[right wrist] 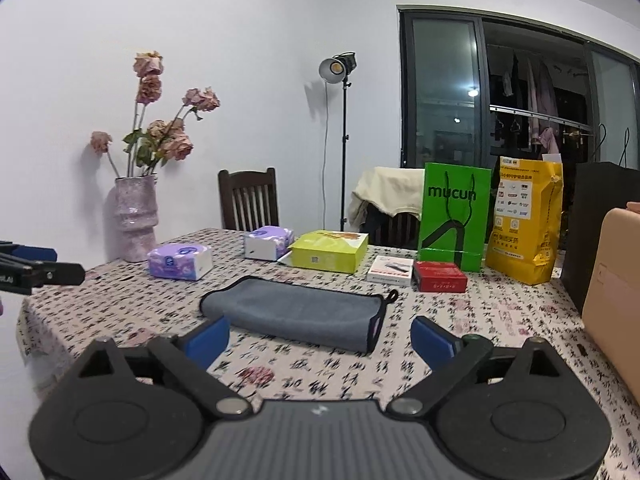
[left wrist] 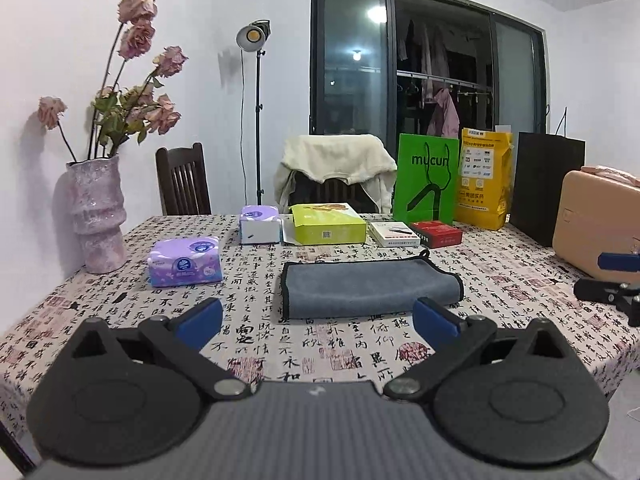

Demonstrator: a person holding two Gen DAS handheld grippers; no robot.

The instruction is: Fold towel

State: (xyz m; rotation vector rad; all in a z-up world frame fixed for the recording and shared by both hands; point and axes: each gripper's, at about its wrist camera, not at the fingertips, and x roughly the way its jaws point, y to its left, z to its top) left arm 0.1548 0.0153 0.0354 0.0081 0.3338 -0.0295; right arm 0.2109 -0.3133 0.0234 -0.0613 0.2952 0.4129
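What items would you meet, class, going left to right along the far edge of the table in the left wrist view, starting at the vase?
Vase → purple-topped tissue box → lime-green box → white box → red box → yellow bag → black bag.

the folded towel [left wrist: 372, 290] lies mid-table on the tablecloth [left wrist: 280, 344], with the tissue pack [left wrist: 185, 262] to its left and the vase [left wrist: 98, 216] farther left at the table edge. behind the towel stand a tissue box [left wrist: 259, 224], a carton [left wrist: 327, 224] and two small boxes [left wrist: 416, 234], with paper bags [left wrist: 426, 178] behind those.
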